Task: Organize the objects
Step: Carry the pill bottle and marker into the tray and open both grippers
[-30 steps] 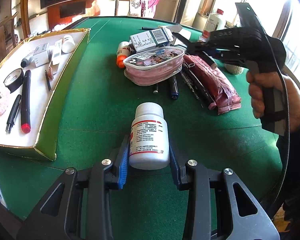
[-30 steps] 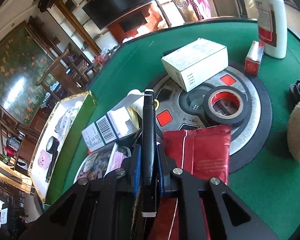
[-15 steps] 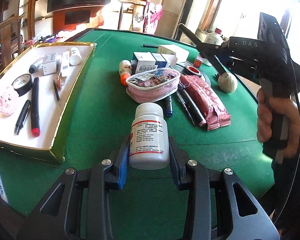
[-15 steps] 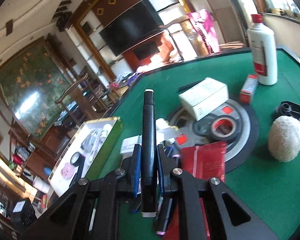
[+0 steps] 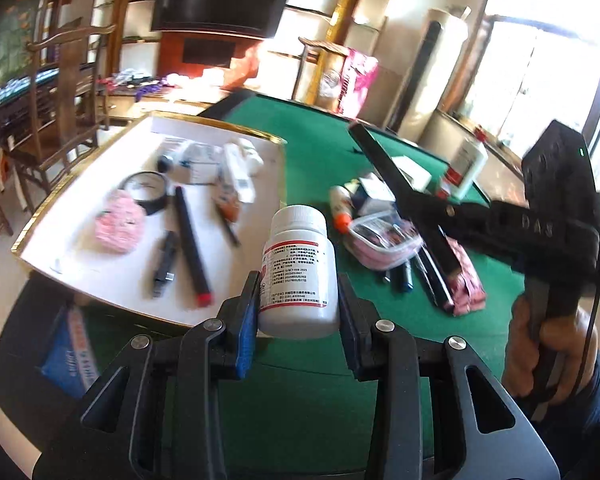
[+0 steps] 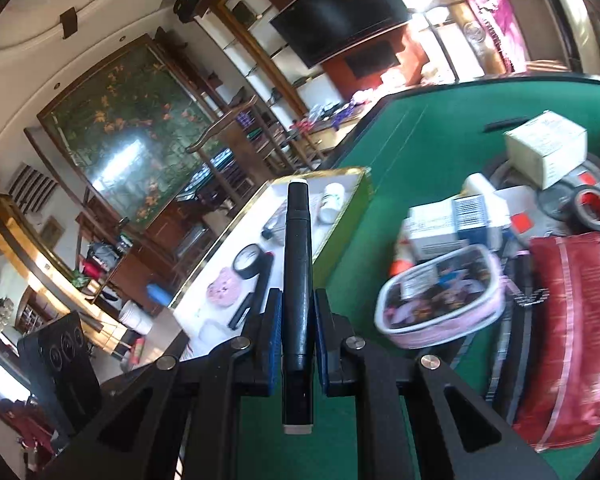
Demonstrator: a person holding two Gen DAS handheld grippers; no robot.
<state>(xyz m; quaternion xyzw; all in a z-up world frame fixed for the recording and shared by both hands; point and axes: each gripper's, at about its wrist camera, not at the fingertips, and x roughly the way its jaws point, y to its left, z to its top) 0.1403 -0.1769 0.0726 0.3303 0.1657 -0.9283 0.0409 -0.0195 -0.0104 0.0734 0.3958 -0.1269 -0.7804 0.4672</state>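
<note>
The white bottle (image 5: 298, 272) is being grasped by the left gripper (image 5: 298, 304) and the black marker (image 6: 298, 280) by the right gripper (image 6: 298, 320), so both should be lowered gently into free spots of the white tray (image 5: 260, 138).

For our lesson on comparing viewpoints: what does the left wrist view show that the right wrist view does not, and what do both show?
Only the left wrist view shows the left claw shut on a white pill bottle, and the hand holding the other tool. Only the right wrist view shows the right claw shut on a black marker, and the roll of tape with a red core. Both show the white tray, the pink pouch and the red packet on the green table.
</note>
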